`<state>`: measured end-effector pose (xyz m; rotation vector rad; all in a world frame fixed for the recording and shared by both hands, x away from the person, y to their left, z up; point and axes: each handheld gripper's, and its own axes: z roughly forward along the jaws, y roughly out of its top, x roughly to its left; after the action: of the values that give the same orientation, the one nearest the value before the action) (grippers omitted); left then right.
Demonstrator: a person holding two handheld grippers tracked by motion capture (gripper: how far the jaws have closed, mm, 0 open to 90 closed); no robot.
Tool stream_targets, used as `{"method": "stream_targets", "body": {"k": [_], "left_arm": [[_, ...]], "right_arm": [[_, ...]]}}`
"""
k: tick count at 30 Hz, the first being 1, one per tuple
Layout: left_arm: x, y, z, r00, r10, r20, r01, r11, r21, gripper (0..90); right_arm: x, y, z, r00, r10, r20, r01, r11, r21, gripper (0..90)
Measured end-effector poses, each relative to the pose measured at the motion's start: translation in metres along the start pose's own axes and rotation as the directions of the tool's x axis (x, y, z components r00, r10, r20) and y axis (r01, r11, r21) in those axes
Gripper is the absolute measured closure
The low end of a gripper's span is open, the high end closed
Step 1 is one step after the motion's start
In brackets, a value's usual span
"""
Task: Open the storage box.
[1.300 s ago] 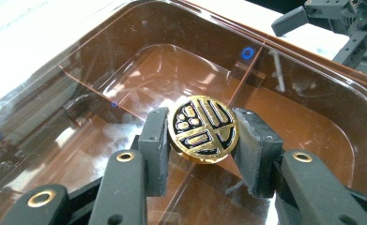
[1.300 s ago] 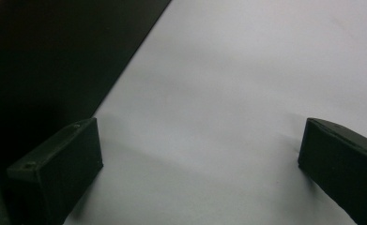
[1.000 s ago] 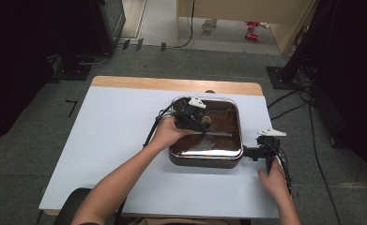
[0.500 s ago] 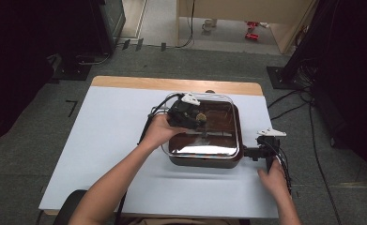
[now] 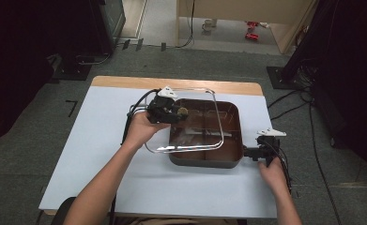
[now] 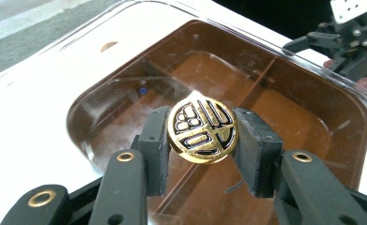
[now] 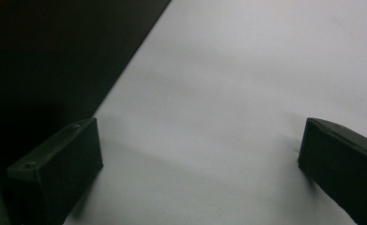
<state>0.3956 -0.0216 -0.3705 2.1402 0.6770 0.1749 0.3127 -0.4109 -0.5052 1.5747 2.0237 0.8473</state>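
Clear plastic lid (image 5: 186,123) is held by its gold knob (image 6: 202,130), on which the left gripper (image 6: 201,143) is clamped, tilted above the left part of the brown pan (image 5: 228,140). Beside the pan, the right gripper (image 7: 197,161) is kept with jaws wide apart over the white table (image 5: 96,140).

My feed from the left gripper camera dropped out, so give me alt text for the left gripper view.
The left gripper is shut on the round gold knob of a clear glass lid, one black pad on each side. Seen through the lid is a brown pan with a divider, on a white table; the right gripper sits at the top right corner.
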Motion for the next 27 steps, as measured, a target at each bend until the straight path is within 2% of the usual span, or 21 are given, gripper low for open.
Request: {"method": "stream_targets", "body": {"k": [6, 11, 12, 13, 16, 17, 21, 24, 25, 26, 27], "left_arm": [[0.013, -0.010, -0.019, 0.9984, -0.033, -0.046, 0.033, 0.9994, -0.010, 59.0], [0.027, -0.024, -0.038, 0.9928, -0.068, -0.099, 0.067, 0.9977, -0.012, 59.0], [0.027, -0.024, -0.038, 0.9928, -0.068, -0.099, 0.067, 0.9977, -0.012, 58.9], [0.033, -0.029, -0.043, 0.9897, -0.083, -0.116, 0.082, 0.9965, -0.013, 59.0], [0.038, -0.034, -0.047, 0.9865, -0.099, -0.131, 0.098, 0.9951, -0.013, 59.0], [0.044, -0.039, -0.052, 0.9823, -0.113, -0.149, 0.113, 0.9935, -0.013, 59.0], [0.053, -0.045, -0.058, 0.9776, -0.133, -0.164, 0.132, 0.9911, -0.013, 59.0], [0.062, -0.051, -0.065, 0.9704, -0.155, -0.185, 0.154, 0.9879, -0.018, 59.0], [0.067, -0.054, -0.068, 0.9659, -0.165, -0.199, 0.165, 0.9861, -0.019, 59.0], [0.067, -0.054, -0.068, 0.9659, -0.165, -0.199, 0.165, 0.9861, -0.019, 59.0], [0.072, -0.058, -0.072, 0.9614, -0.176, -0.212, 0.175, 0.9843, -0.022, 59.0]], "right_arm": [[0.000, 0.000, 0.000, 1.0000, 0.000, 0.000, 0.000, 1.000, -0.001, 0.0], [0.000, 0.000, 0.000, 1.0000, 0.001, -0.001, -0.001, 1.000, 0.000, 0.0], [0.000, 0.000, 0.000, 1.0000, 0.001, -0.001, -0.001, 1.000, 0.000, 0.0], [0.000, 0.000, 0.000, 1.0000, 0.002, -0.001, -0.002, 1.000, 0.000, 0.0], [0.000, 0.000, 0.000, 1.0000, 0.002, -0.001, -0.002, 1.000, 0.000, 0.0], [0.000, 0.000, 0.000, 1.0000, 0.000, 0.000, 0.000, 1.000, 0.000, 0.0], [0.000, 0.000, 0.000, 1.0000, 0.000, -0.001, 0.000, 1.000, 0.000, 0.0], [0.000, 0.000, 0.000, 1.0000, -0.003, -0.001, 0.003, 1.000, -0.001, 0.0], [0.000, 0.000, 0.000, 1.0000, -0.001, -0.001, 0.001, 1.000, 0.000, 0.0], [0.000, 0.000, 0.000, 1.0000, -0.001, -0.001, 0.001, 1.000, 0.000, 0.0], [0.000, 0.000, 0.000, 1.0000, 0.001, -0.001, -0.001, 1.000, -0.001, 0.0]]}}
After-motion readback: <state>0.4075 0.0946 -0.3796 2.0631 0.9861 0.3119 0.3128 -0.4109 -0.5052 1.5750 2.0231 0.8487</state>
